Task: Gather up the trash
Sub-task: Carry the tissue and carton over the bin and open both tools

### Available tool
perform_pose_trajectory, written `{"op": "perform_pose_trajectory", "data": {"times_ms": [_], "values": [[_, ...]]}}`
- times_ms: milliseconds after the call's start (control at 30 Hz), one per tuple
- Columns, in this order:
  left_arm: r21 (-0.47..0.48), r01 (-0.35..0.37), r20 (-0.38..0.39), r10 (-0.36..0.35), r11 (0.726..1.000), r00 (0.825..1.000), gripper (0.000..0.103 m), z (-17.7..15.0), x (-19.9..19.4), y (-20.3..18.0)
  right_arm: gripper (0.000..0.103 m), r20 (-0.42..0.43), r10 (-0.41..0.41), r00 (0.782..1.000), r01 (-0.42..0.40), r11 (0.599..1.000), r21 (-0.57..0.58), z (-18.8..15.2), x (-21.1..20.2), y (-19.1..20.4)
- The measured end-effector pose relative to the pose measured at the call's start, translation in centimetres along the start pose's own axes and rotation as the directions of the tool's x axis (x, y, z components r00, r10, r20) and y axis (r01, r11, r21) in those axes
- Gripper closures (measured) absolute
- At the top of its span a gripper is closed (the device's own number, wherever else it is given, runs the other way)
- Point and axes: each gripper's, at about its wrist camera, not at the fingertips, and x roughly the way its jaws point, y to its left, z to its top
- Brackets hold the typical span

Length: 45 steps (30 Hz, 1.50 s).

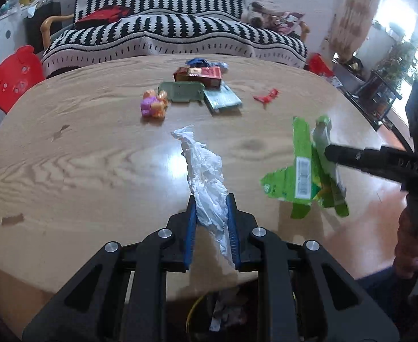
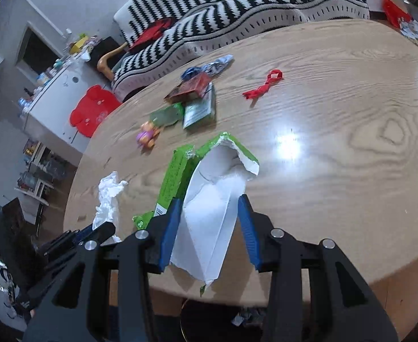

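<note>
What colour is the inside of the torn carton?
White inside the torn green carton; the right wrist view shows it best.

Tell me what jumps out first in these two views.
The left hand-held gripper clamps a crumpled white tissue above the near edge of the wooden table. The right hand-held gripper grips a torn green carton, its white inside facing the camera. Farther back lie a cluster of packets, a small pink toy and a red wrapper, with a black-and-white striped sofa behind.

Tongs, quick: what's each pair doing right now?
Left tongs: closed on the crumpled white tissue.
Right tongs: closed on the torn green carton.
</note>
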Motion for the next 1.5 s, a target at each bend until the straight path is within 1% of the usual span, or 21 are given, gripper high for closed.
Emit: {"op": "perform_pose_trajectory", "data": {"times_ms": [67, 200, 300, 433, 500, 567, 600, 667, 700, 767, 833, 867, 1100, 1267, 1333, 1367, 1400, 1433, 1467, 1500], "values": [[0.003, 0.018, -0.013, -0.018, 1.0, 1.0, 0.083, -1.6, -0.8, -0.1, 0.061, 0.005, 0.016, 1.0, -0.016, 1.0, -0.019, -1.6, -1.4, 0.4], [0.008, 0.063, -0.046, -0.063, 0.998, 0.997, 0.083, -5.7, -2.5, -0.7, 0.061, -0.011, 0.036, 0.999, -0.037, 0.997, -0.061, -6.3, -3.9, 1.0], [0.029, 0.096, -0.083, -0.094, 0.995, 0.992, 0.083, -8.2, -3.0, -1.6, 0.061, -0.036, 0.027, 0.999, -0.031, 0.995, -0.099, -9.5, -4.6, 1.4], [0.058, 0.133, -0.147, -0.124, 0.989, 0.981, 0.083, -11.6, -3.0, -2.5, 0.061, -0.096, 0.005, 0.995, -0.018, 0.992, -0.126, -13.7, -4.6, 1.2], [0.047, 0.142, -0.192, -0.131, 0.989, 0.973, 0.083, -13.2, -2.3, -2.5, 0.061, -0.118, -0.021, 0.993, 0.003, 0.989, -0.15, -15.5, -4.5, 1.2], [0.023, 0.15, -0.254, -0.14, 0.988, 0.957, 0.083, -14.7, -1.1, -2.3, 0.061, -0.148, -0.041, 0.988, 0.017, 0.986, -0.163, -16.9, -4.0, 1.0], [0.009, 0.154, -0.286, -0.145, 0.988, 0.947, 0.083, -15.5, -0.5, -2.2, 0.061, -0.176, -0.054, 0.983, 0.024, 0.986, -0.166, -17.8, -3.5, 0.8], [0.004, 0.167, -0.323, -0.157, 0.986, 0.933, 0.083, -16.2, 0.3, -2.4, 0.061, -0.211, -0.071, 0.975, 0.036, 0.985, -0.168, -18.9, -2.7, 0.6], [0.009, 0.169, -0.335, -0.157, 0.986, 0.929, 0.083, -16.5, 0.5, -2.6, 0.061, -0.235, -0.084, 0.968, 0.045, 0.985, -0.167, -19.5, -2.1, 0.4], [0.017, 0.163, -0.358, -0.146, 0.986, 0.922, 0.083, -17.1, 1.1, -3.0, 0.061, -0.263, -0.1, 0.959, 0.057, 0.984, -0.166, -20.1, -1.3, 0.2], [0.006, 0.178, -0.394, -0.162, 0.984, 0.905, 0.083, -17.5, 2.0, -3.2, 0.061, -0.263, -0.125, 0.957, 0.078, 0.98, -0.182, -20.3, -1.0, 0.2], [0.001, 0.182, -0.402, -0.166, 0.983, 0.901, 0.083, -17.6, 2.2, -3.2, 0.061, -0.268, -0.128, 0.955, 0.08, 0.98, -0.184, -20.4, -0.9, 0.3], [-0.007, 0.188, -0.405, -0.175, 0.982, 0.897, 0.083, -17.8, 2.6, -3.3, 0.061, -0.289, -0.139, 0.947, 0.084, 0.977, -0.194, -20.5, -0.1, 0.7], [-0.013, 0.181, -0.4, -0.17, 0.983, 0.901, 0.083, -17.5, 2.7, -3.1, 0.061, -0.294, -0.136, 0.946, 0.079, 0.977, -0.196, -20.4, 0.2, 0.7], [-0.013, 0.181, -0.403, -0.171, 0.983, 0.899, 0.083, -17.5, 2.7, -3.1, 0.06, -0.296, -0.133, 0.946, 0.079, 0.979, -0.189, -20.2, 0.2, 0.5], [-0.011, 0.18, -0.405, -0.169, 0.984, 0.899, 0.081, -17.5, 2.7, -3.1, 0.059, -0.299, -0.13, 0.945, 0.078, 0.981, -0.179, -20.1, 0.2, 0.3], [-0.005, 0.175, -0.409, -0.161, 0.985, 0.898, 0.068, -17.5, 2.8, -3.3, 0.051, -0.303, -0.126, 0.945, 0.076, 0.983, -0.17, -20.0, 0.2, 0.1], [-0.002, 0.17, -0.409, -0.156, 0.985, 0.899, 0.058, -17.5, 2.8, -3.3, 0.044, -0.304, -0.12, 0.945, 0.075, 0.985, -0.156, -20.0, 0.2, 0.0], [0.0, 0.164, -0.405, -0.15, 0.986, 0.902, 0.036, -17.5, 2.8, -3.4, 0.037, -0.301, -0.115, 0.947, 0.074, 0.987, -0.146, -19.9, 0.1, -0.1], [0.0, 0.161, -0.395, -0.148, 0.987, 0.907, 0.028, -17.4, 2.7, -3.3, 0.037, -0.296, -0.114, 0.948, 0.075, 0.987, -0.14, -19.8, 0.0, -0.1]]}}
